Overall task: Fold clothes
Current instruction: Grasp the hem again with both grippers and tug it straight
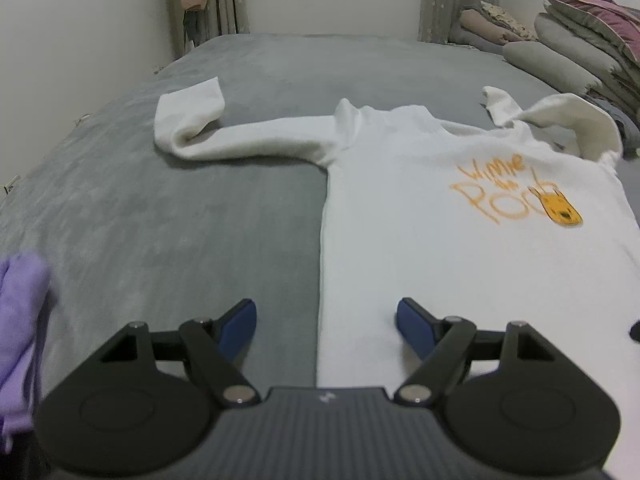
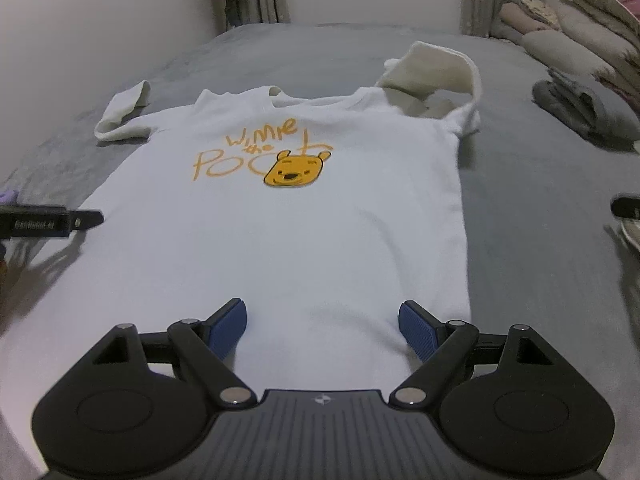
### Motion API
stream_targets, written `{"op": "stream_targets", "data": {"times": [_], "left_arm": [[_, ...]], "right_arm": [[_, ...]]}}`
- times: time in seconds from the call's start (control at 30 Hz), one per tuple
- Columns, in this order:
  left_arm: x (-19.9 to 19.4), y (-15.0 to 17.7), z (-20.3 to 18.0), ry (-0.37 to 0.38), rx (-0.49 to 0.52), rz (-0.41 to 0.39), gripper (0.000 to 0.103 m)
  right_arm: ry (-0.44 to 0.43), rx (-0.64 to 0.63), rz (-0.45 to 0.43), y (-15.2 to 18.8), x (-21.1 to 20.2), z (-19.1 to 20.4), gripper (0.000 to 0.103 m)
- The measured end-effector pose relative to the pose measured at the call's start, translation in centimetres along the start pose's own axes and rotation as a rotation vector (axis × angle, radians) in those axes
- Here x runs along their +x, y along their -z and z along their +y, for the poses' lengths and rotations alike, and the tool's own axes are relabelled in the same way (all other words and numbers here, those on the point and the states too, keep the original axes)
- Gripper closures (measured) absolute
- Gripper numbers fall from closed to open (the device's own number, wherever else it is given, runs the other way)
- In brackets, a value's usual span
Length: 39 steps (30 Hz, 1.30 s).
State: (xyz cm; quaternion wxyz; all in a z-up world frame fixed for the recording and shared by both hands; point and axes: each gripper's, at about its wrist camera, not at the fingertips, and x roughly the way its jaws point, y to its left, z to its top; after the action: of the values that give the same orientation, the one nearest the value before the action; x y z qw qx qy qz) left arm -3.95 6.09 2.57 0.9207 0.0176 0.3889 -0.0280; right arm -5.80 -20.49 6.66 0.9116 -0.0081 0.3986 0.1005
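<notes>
A white long-sleeved top (image 1: 432, 216) with an orange bear print lies face up on the grey bed (image 1: 200, 208); it also shows in the right wrist view (image 2: 280, 232). Its left sleeve (image 1: 224, 136) stretches out to the left with the cuff bent back. Its right sleeve (image 2: 436, 76) is bunched up near the shoulder. My left gripper (image 1: 326, 324) is open over the top's lower left edge. My right gripper (image 2: 322, 326) is open over the hem near the lower right corner. The left gripper also shows in the right wrist view (image 2: 48, 222) at the far left.
A purple garment (image 1: 20, 320) lies at the near left edge of the bed. Stacked pillows and folded bedding (image 1: 584, 36) sit at the back right. A grey folded cloth (image 2: 580, 108) lies to the right of the top. A wall runs along the left side.
</notes>
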Motion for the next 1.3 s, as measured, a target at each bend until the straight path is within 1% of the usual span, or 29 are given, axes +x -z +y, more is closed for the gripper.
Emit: {"op": "stream_targets", "data": {"times": [0.13,0.27,0.4,0.47,0.6,0.67,0.73,0.77,0.8,0.83,0.87,0.9,0.93,0.97,1.0,1.03,1.07,1.17,1.3], "left_arm": [[-1.3,1.6,0.7,0.013,-0.003,-0.007,0.025],[-2.2,2.3,0.7,0.003,0.001,-0.010,0.025],[-3.7,3.3,1.0,0.023,-0.014,-0.005,0.024],[-4.4,3.5,1.6,0.066,-0.039,0.015,0.024],[-5.9,3.5,3.5,0.194,-0.141,0.062,0.024],[-6.4,3.8,4.0,0.243,-0.166,0.081,0.024],[-6.8,4.4,3.7,0.262,-0.153,0.089,0.026],[-7.0,4.7,3.5,0.270,-0.146,0.092,0.027],[-7.2,5.0,3.2,0.278,-0.137,0.093,0.030],[-7.4,5.2,2.9,0.279,-0.125,0.092,0.039],[-7.6,5.4,2.6,0.275,-0.111,0.089,0.046],[-7.6,5.5,2.3,0.269,-0.104,0.090,0.073],[-7.5,5.5,2.1,0.266,-0.108,0.095,0.096],[-7.4,5.5,2.0,0.269,-0.114,0.097,0.094],[-7.4,5.5,1.9,0.271,-0.121,0.099,0.097],[-7.3,5.5,1.9,0.273,-0.130,0.103,0.098],[-7.3,5.4,2.1,0.275,-0.143,0.109,0.098],[-8.2,4.9,2.9,0.283,-0.168,0.108,0.098],[-11.9,4.4,3.2,0.310,-0.120,0.052,0.098]], "right_arm": [[-0.016,0.015,0.020,0.7,-1.1,-0.2,0.019],[-0.043,0.039,0.097,0.7,-2.3,-0.7,0.019],[-0.050,0.044,0.108,2.2,-3.6,-1.6,0.019],[-0.055,0.053,0.103,2.9,-4.3,-1.9,0.019],[-0.082,0.116,0.108,3.0,-6.0,-2.5,0.020],[-0.044,0.125,0.108,3.0,-6.6,-2.9,0.020],[0.009,0.145,0.114,3.4,-6.9,-3.7,0.020],[0.010,0.158,0.116,3.8,-7.0,-4.2,0.023],[0.000,0.167,0.115,4.3,-7.2,-4.5,0.024],[-0.008,0.170,0.112,4.7,-7.4,-4.7,0.028],[-0.010,0.162,0.105,5.1,-7.8,-4.8,0.037],[-0.011,0.156,0.100,5.4,-8.1,-4.9,0.043],[-0.017,0.154,0.096,5.6,-8.4,-4.9,0.055],[-0.033,0.154,0.097,5.7,-8.6,-4.9,0.070],[-0.051,0.148,0.102,5.8,-8.7,-4.9,0.080],[-0.064,0.138,0.105,5.9,-8.8,-4.7,0.092],[-0.067,0.128,0.104,5.9,-8.9,-4.5,0.095],[-0.076,0.119,0.074,5.7,-9.8,-4.5,0.096],[-0.106,0.108,-0.022,4.7,-13.3,-4.4,0.096]]}}
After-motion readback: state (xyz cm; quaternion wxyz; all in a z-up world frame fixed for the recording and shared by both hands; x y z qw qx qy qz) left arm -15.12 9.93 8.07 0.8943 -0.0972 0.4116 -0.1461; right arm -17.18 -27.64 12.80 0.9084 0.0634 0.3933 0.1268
